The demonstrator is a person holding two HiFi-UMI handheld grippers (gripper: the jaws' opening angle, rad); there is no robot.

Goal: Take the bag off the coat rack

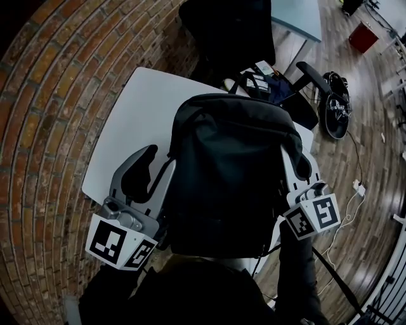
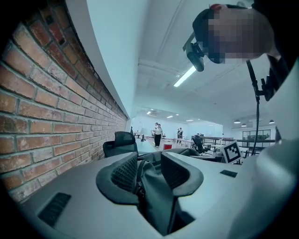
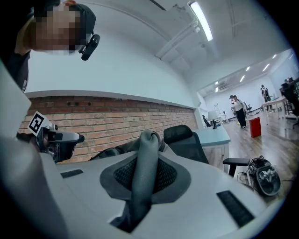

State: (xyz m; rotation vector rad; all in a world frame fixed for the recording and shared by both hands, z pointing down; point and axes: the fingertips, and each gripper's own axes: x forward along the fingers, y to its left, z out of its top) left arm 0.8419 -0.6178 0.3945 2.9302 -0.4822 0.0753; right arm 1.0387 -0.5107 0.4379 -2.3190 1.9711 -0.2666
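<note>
A black backpack hangs between my two grippers above a white table. My left gripper grips the bag's left side. In the left gripper view its jaws are shut on a fold of dark fabric with a zip pull. On the bag's right side my right gripper holds on too. In the right gripper view, that gripper is shut on a grey strap that loops up over the pads. No coat rack is in view.
A brick wall runs along the left. Behind the table stand a black office chair and a pale desk. On the wooden floor at right lie a round black device, cables and a red box.
</note>
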